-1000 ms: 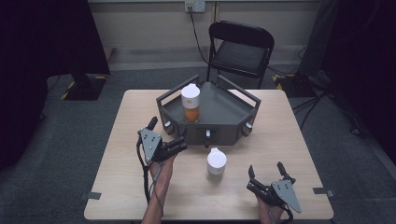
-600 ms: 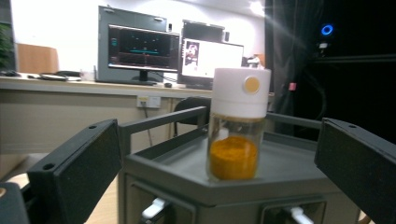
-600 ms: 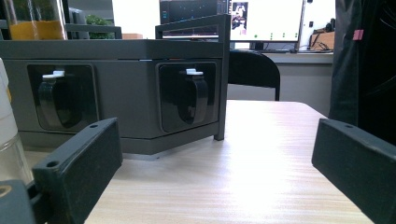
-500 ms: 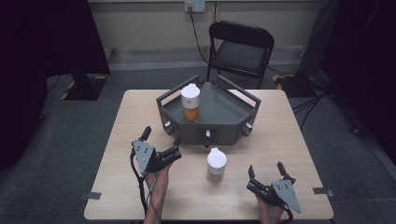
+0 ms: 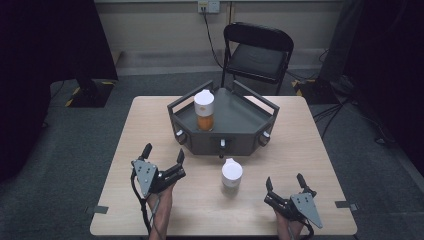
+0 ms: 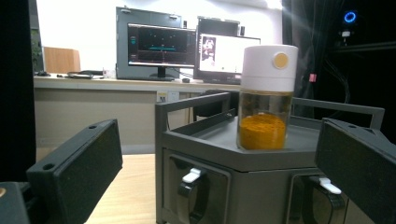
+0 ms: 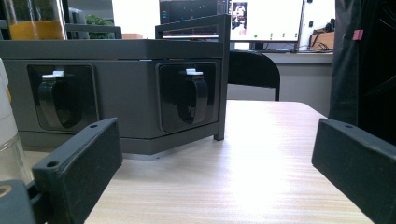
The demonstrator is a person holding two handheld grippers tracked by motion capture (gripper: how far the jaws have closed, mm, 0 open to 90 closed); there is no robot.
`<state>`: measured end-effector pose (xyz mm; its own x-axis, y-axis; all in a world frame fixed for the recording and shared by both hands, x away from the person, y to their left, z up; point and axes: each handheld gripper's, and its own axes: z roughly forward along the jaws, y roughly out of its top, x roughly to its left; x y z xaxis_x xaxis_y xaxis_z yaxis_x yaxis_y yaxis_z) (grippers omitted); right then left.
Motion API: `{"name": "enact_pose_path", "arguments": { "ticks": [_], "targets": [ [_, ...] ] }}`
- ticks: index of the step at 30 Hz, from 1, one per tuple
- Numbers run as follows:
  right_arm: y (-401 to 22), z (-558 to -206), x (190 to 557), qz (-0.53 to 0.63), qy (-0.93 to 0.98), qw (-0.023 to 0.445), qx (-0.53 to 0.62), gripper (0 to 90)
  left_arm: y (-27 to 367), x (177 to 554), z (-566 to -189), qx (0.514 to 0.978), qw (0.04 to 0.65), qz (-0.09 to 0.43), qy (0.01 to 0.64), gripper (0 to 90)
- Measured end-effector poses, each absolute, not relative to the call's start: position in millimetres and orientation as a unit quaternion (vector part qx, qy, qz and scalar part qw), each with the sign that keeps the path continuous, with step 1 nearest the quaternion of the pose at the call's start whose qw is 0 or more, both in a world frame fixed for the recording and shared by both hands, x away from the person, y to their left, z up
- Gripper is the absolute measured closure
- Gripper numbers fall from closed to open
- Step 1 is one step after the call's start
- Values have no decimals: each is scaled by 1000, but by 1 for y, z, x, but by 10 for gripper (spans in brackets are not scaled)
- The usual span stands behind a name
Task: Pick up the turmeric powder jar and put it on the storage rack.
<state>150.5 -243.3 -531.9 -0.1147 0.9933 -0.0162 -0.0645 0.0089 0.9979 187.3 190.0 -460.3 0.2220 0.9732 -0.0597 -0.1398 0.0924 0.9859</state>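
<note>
Table (image 5: 300, 200) is light wood, with a grey hexagonal rack (image 5: 240, 135) at the far centre, rail round the top, latched drawers in its front faces. Left gripper (image 5: 162, 155) hangs over the near-left of the table, jaws wide apart, nothing between them; its camera looks at the spice jar (image 6: 267, 95) standing upright on the rack's top deck, left side, just inside the rail. Right gripper (image 5: 285, 182) sits low at the near-right, jaws also spread and empty. A second jar (image 5: 231, 173) stands on the table between the two grippers, just in front of the rack. Risk as I read it: the rack jar is tall and narrow with a heavy-looking cap, so a grab high on the cap or an off-centre jaw contact likely tips it against the rail (rail also crowds the approach from the left). A reach across could clip the table jar too. The jar itself: clear glass body, orange-yellow powder filling roughly the lower half, white cylindrical cap with a small round yellow dot on its side; glass looks smooth, so slip under a light squeeze is plausible.
</note>
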Motion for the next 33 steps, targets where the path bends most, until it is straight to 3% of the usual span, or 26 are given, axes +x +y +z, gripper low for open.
{"name": "enact_pose_path", "arguments": {
  "ticks": [33],
  "targets": [
    [-243,-532,150,540,514,490,451,4,183,152,-524,496,561,477,461,0]
  ]
}}
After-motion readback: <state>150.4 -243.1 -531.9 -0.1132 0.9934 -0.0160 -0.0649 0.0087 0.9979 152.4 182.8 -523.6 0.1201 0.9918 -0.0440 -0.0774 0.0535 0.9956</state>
